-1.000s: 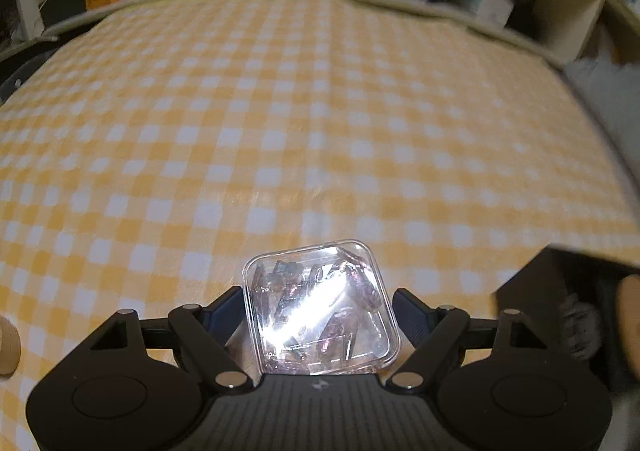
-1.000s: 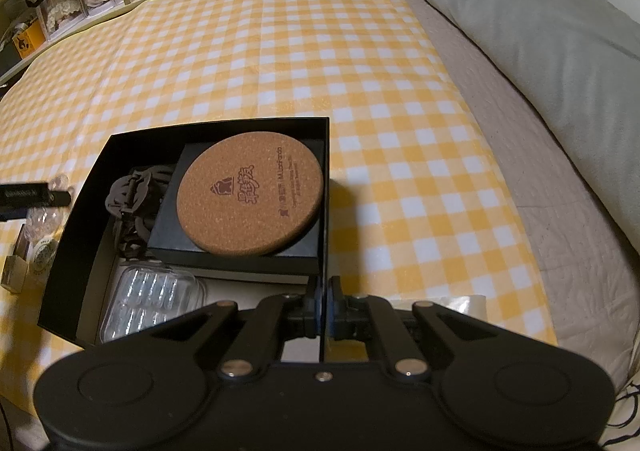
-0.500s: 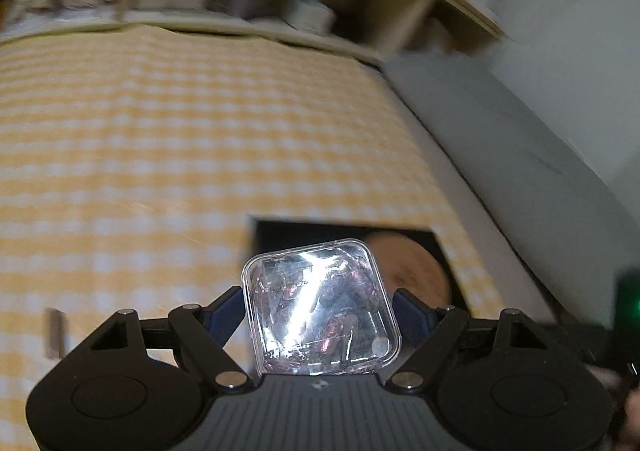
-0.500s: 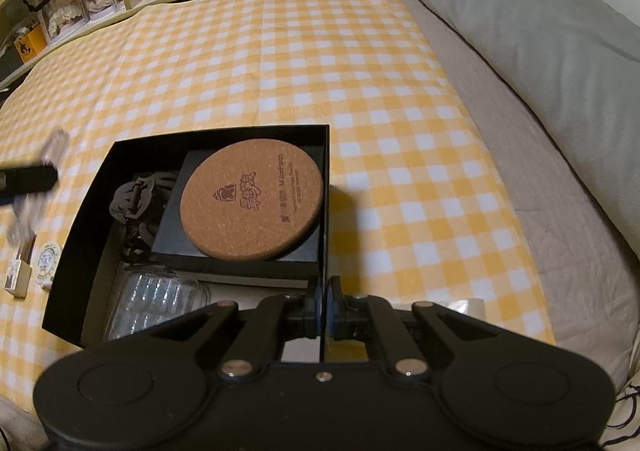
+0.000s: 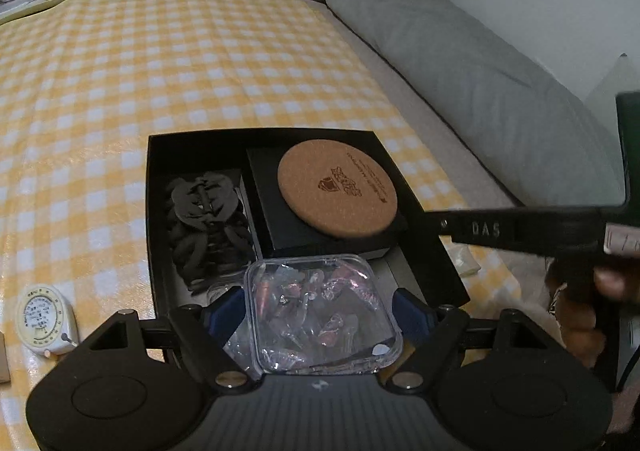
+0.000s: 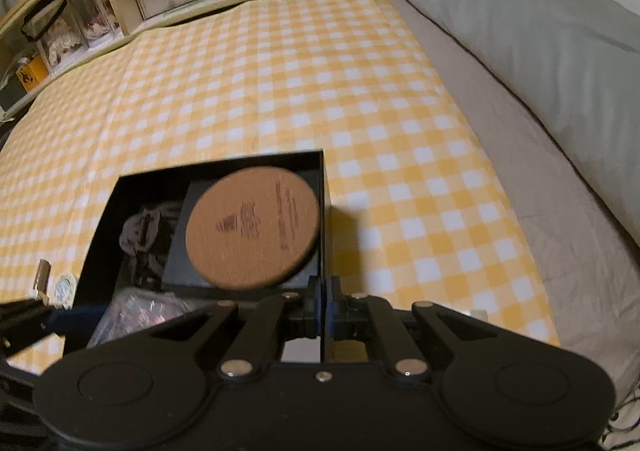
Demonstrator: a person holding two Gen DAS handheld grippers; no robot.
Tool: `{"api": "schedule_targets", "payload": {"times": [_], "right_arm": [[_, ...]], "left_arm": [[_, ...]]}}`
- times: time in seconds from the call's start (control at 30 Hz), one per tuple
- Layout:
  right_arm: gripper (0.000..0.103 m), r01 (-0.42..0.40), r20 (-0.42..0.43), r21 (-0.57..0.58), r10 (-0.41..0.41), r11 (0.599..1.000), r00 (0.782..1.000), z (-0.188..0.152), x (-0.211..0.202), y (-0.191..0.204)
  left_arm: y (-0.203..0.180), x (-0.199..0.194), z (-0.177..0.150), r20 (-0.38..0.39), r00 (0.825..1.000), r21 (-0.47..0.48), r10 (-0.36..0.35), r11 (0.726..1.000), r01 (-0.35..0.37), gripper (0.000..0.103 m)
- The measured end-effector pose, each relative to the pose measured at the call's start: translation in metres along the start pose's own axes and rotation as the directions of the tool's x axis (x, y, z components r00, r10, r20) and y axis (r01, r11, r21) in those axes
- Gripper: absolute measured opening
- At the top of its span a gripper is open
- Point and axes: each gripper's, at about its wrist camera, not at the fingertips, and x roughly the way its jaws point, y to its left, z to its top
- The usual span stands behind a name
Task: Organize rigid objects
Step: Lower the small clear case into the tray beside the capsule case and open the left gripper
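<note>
Over the black box's point(image 5: 160, 211) near edge, the left gripper point(image 5: 320, 315) is holding a clear plastic case point(image 5: 324, 315) between its fingers, while the right gripper point(image 6: 323, 311) is pinching the box's right wall. Next, probably, lowering the case into the near corner, below the cork coaster point(image 5: 338, 189).

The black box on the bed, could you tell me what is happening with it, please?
A person is packing small items into the black box. The left gripper holds a clear plastic case over the box's near end. The right gripper is shut on the box's wall. A cork coaster already lies inside.
</note>
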Motion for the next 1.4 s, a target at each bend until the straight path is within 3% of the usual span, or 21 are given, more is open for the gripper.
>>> {"api": "schedule_targets", "payload": {"times": [0.2,0.3,0.37,0.67,0.8,1.0,1.1,1.27,1.37,1.4], "right_arm": [[0.004,-0.004,-0.023,-0.047,0.003,0.999,1.0,0.007,0.009,0.002],[0.004,-0.022,-0.025,-0.031,0.021,0.999,0.999,0.006,0.008,-0.001],[0.004,-0.028,-0.026,-0.025,0.028,0.999,0.999,0.008,0.008,-0.004],[0.004,-0.033,-0.027,-0.022,0.032,0.999,0.999,0.008,0.008,-0.004],[0.004,-0.033,-0.024,-0.018,0.032,0.999,0.999,0.008,0.007,-0.004],[0.004,-0.033,-0.025,-0.018,0.033,0.999,0.999,0.007,0.007,-0.004],[0.004,-0.034,-0.026,-0.017,0.033,0.999,0.999,0.008,0.007,-0.004],[0.004,-0.034,-0.025,-0.016,0.034,0.999,0.999,0.008,0.007,-0.004],[0.004,-0.034,-0.025,-0.015,0.034,0.999,0.999,0.008,0.007,-0.005],[0.004,-0.035,-0.025,-0.015,0.034,0.999,0.999,0.008,0.007,-0.004]], "left_arm": [[-0.008,0.013,0.002,-0.018,1.0,-0.007,-0.002,1.0,0.002,0.079],[-0.008,0.021,0.009,-0.003,1.0,-0.06,0.011,0.998,-0.011,0.055],[-0.006,0.031,0.012,-0.018,1.0,-0.117,-0.013,0.993,0.011,0.051],[-0.011,0.031,0.01,-0.01,1.0,-0.126,0.009,0.992,-0.01,0.052],[-0.005,0.014,0.016,-0.019,1.0,-0.113,0.013,0.993,-0.015,0.062],[-0.002,-0.004,0.016,-0.025,0.999,-0.081,0.023,0.996,-0.025,0.06],[-0.003,-0.003,0.013,-0.043,0.999,-0.073,0.025,0.997,-0.028,0.054],[-0.01,-0.001,0.006,-0.063,0.998,-0.066,0.031,0.997,-0.035,0.054],[-0.015,-0.005,0.004,-0.063,0.997,-0.044,0.044,0.998,-0.047,0.06],[-0.016,-0.006,0.004,-0.062,0.997,-0.039,0.049,0.998,-0.052,0.069]]}}
